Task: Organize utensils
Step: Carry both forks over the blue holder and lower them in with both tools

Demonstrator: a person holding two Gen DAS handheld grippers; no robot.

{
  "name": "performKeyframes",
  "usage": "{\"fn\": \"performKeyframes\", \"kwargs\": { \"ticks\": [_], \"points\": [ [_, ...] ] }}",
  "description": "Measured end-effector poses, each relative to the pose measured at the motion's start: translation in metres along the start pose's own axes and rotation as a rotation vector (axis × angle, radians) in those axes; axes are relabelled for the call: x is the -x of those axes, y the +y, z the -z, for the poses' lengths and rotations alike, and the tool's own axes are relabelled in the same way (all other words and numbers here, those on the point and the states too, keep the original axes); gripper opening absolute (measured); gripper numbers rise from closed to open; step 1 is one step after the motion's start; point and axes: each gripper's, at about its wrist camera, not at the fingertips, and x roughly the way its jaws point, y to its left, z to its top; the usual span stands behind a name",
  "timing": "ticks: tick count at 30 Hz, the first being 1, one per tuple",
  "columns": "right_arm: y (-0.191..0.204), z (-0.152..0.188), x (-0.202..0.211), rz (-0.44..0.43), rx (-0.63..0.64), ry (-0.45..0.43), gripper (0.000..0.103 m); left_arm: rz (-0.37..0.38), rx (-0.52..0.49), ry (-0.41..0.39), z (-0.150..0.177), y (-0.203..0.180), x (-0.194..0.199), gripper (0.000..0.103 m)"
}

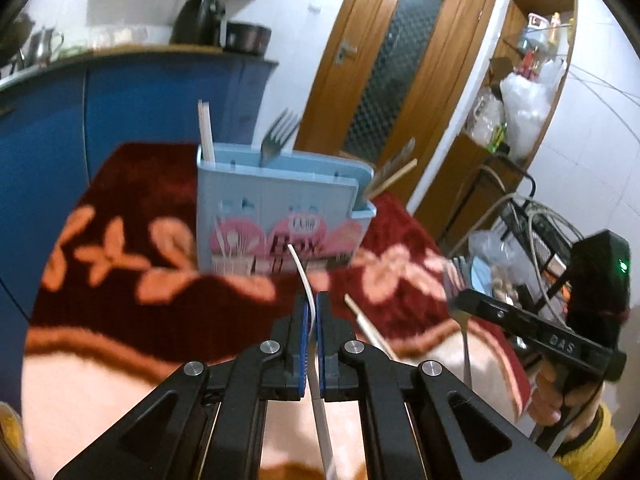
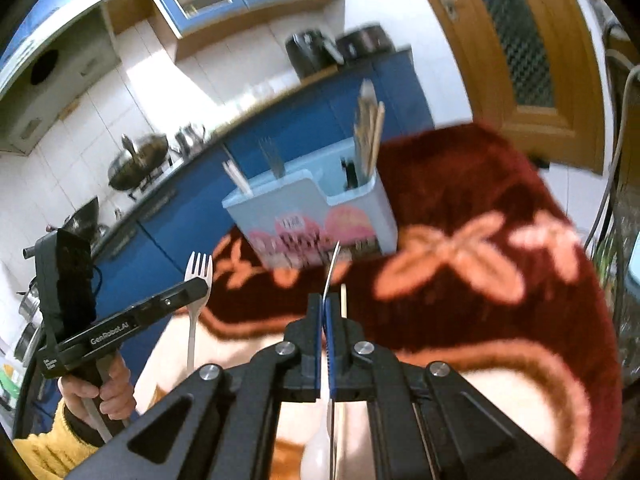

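Left tongs (image 1: 312,308) are pinching a white fork (image 2: 197,280) by its handle. Right tongs (image 2: 325,310) are pinching a metal utensil (image 2: 333,268) edge-on. Blue holder (image 1: 280,208) is standing ahead of both.

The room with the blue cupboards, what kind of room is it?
Most likely a home kitchen: a wok sits on a counter above blue cabinets, and a cutlery holder stands on the red floral cloth.

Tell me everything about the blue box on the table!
The box is light blue plastic with pink pictures on its front. It stands upright on the red flowery cloth. It has a lower side pocket. Chopsticks, a metal fork and more sticks poke out of it. No tongs touch it.
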Motion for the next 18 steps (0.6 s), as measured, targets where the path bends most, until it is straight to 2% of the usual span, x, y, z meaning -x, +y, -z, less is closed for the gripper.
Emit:
{"fn": "performKeyframes", "kwargs": {
  "ticks": [8, 13, 18],
  "points": [
    [0.017, -0.025, 0.022, 0.024, 0.096, -0.216, 0.003, -0.038, 0.007, -0.134, -0.033, -0.004, 0.013, 0.003],
    [0.011, -0.039, 0.021, 0.0, 0.068, -0.287, 0.003, -0.051, 0.024, -0.206, -0.05, -0.004, 0.017, 0.003],
    [0.006, -0.055, 0.013, -0.023, 0.058, -0.311, 0.003, -0.054, 0.024, -0.283, -0.067, -0.005, 0.022, 0.003]
  ]
}}
